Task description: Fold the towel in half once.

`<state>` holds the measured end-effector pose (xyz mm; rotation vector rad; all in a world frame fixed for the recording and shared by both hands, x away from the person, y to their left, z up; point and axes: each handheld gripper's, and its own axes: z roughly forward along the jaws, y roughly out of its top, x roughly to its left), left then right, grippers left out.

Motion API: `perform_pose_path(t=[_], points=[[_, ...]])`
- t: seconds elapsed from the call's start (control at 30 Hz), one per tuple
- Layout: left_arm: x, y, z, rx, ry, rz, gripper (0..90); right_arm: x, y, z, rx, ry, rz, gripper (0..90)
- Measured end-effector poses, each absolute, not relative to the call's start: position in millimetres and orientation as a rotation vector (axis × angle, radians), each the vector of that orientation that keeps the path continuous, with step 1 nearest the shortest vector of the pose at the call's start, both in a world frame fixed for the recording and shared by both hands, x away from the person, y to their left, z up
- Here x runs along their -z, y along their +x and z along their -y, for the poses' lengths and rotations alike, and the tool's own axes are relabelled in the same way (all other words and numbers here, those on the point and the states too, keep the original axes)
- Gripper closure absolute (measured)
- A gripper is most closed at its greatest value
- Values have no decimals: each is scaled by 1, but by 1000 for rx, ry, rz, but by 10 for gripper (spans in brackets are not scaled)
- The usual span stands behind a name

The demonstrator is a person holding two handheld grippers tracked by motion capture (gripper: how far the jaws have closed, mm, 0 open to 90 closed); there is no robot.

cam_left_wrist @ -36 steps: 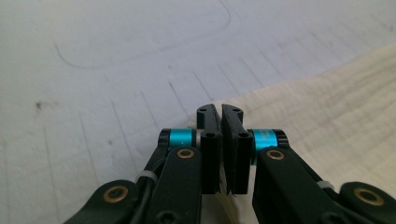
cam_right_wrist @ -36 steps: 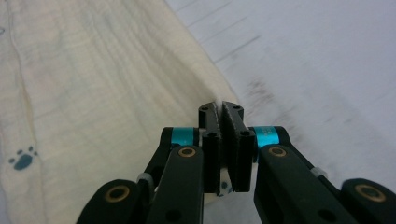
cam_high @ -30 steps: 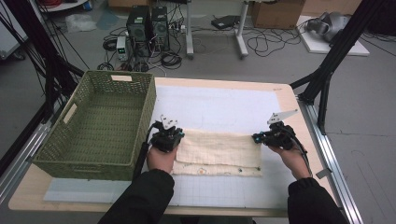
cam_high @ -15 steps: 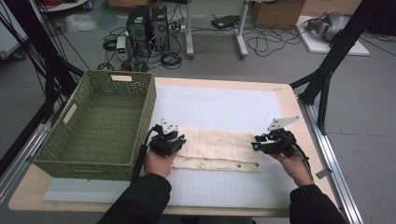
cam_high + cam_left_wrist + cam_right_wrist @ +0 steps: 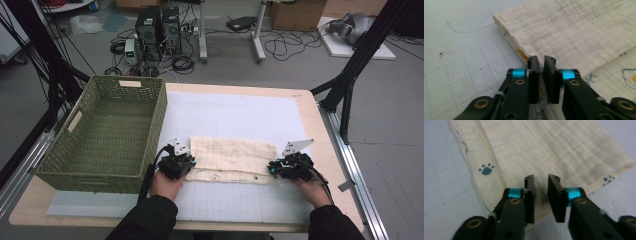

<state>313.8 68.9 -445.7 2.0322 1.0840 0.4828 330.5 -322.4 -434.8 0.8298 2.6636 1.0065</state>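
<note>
The left hand-held gripper (image 5: 191, 167), at the end of the folded cloth (image 5: 232, 156) nearest the basket (image 5: 152, 131), and the right hand-held gripper (image 5: 271, 170), at the end farthest from it, have just been closing their jaws and are now pinching the cloth's near edge, probably so both corners rise together off the surface (image 5: 240, 107) beside the basket.

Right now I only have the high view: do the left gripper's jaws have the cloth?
Observer: Yes. The left gripper has just been closing, and its jaws pinch the folded edge of the cloth.
Operator: And the right one?
Observer: The right gripper has just been closing too. Cloth lies in the gap, but I cannot tell whether the pads press it.
Operator: Any print on the cloth?
Observer: Small blue paw prints on the lower layer.
</note>
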Motion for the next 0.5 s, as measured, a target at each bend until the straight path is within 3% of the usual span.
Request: perform_pose_path(t=[0.1,0.5], points=[[444,314,-70,-483,2016,-1089,864,433,332,322,-1006,823,-2672,874],[436,313,-74,-477,1916,-1122,852,415,333,330,-1101,847,-2604,878]])
